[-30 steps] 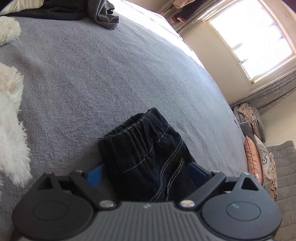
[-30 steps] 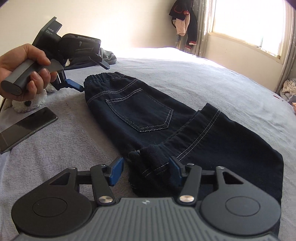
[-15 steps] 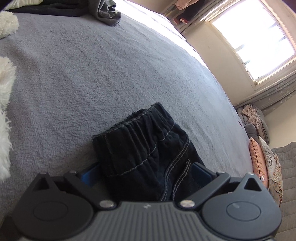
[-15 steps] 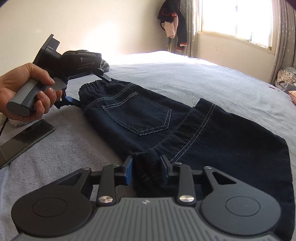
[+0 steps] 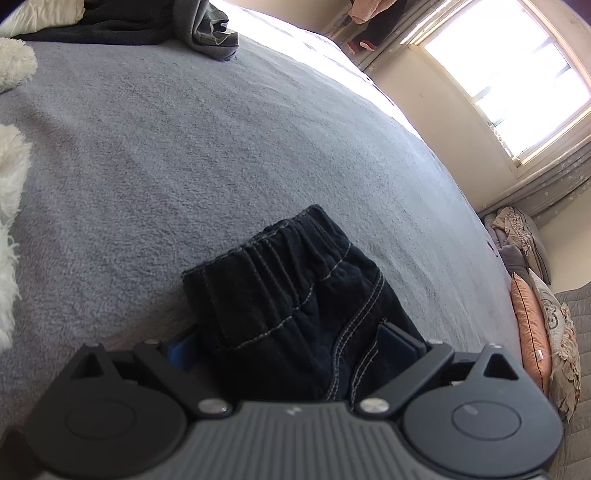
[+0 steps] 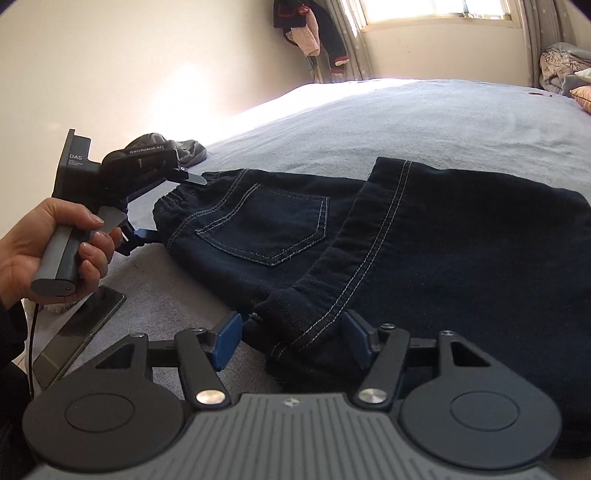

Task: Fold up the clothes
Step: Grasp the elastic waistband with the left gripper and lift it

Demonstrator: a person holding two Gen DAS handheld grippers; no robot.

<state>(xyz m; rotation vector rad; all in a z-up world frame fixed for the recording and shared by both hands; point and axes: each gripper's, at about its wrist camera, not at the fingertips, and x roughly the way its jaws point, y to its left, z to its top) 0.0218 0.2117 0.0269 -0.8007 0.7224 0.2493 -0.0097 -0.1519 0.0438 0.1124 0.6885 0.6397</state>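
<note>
In the left wrist view, the left gripper (image 5: 295, 343) stood wide around the elastic waistband of the dark jeans (image 5: 295, 295), which lay on the grey blanket (image 5: 221, 147). Whether its blue pads pressed on the denim could not be told. A grey garment (image 5: 210, 33) lay crumpled at the far edge, white fluffy fabric (image 5: 9, 177) to the left, and cushions (image 5: 532, 325) were stacked at the right under the window (image 5: 517, 81).

In the right wrist view, the right gripper (image 6: 291, 336) was opening; a folded leg hem of the jeans (image 6: 406, 251) sat between its pads, and the left pad stood clear of the cloth. A hand (image 6: 44, 251) held the left gripper (image 6: 166, 206) at the waistband; its body read "GenRobot.AI" and "DAS". A dark phone (image 6: 74, 332) lay beside that hand. Clothes (image 6: 314, 33) hung near the window.
</note>
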